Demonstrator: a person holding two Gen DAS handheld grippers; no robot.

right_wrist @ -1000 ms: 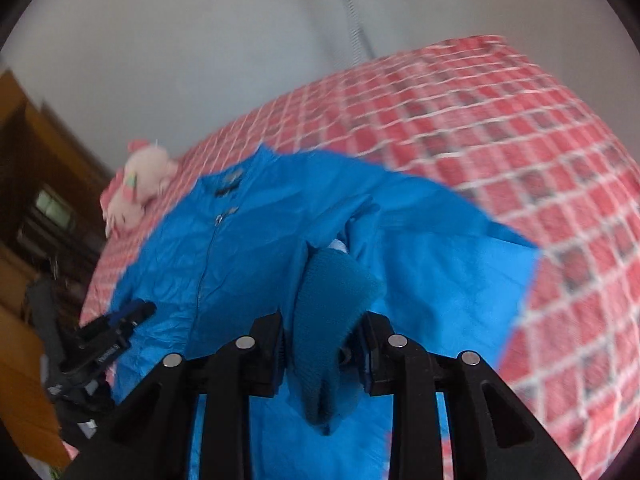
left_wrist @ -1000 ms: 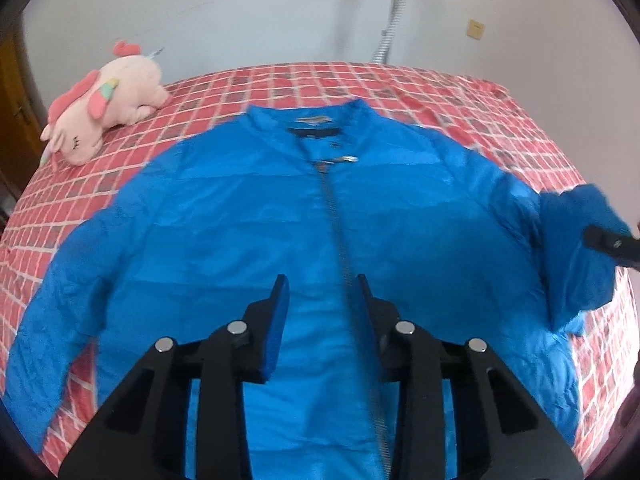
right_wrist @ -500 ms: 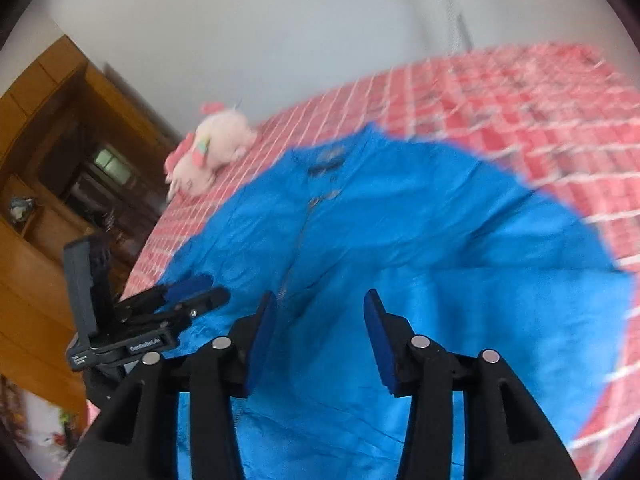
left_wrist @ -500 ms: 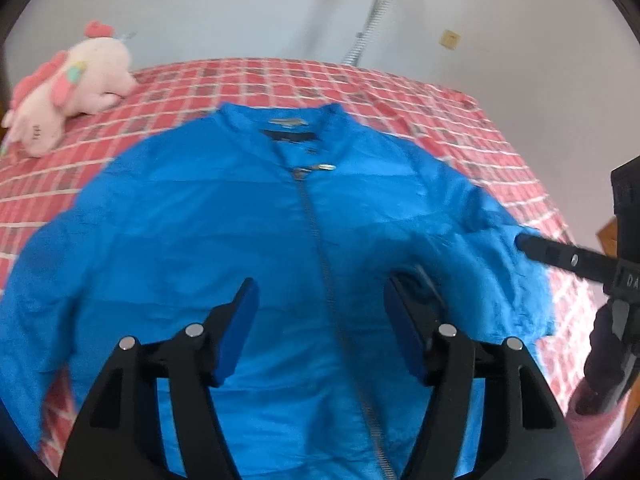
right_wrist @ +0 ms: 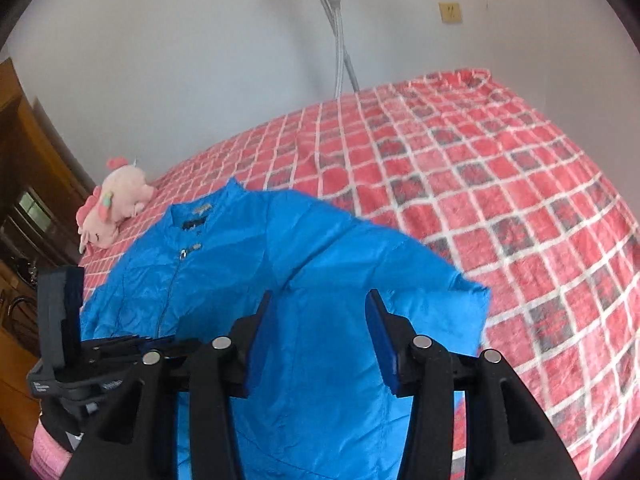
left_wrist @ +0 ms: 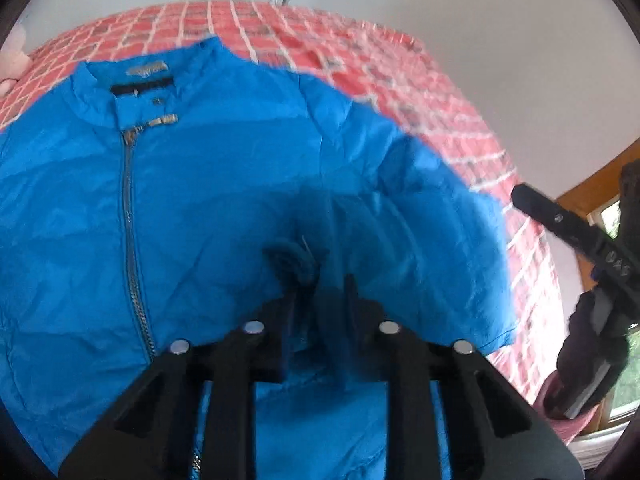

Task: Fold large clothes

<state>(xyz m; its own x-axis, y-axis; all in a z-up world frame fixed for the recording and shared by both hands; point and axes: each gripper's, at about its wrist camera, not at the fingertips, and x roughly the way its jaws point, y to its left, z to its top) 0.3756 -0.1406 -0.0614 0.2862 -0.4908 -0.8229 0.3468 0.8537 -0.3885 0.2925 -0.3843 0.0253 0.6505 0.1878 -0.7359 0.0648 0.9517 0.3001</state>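
While the left gripper jaws pinch the bright blue zip-up puffer jacket's dark knit cuff straight ahead, the right gripper jaws gape empty above its folded sleeve.

Left gripper pinched — right gripper agape

One blue jacket, one pink plush toy, one checkered bedspread, two claws, left claw, right claw
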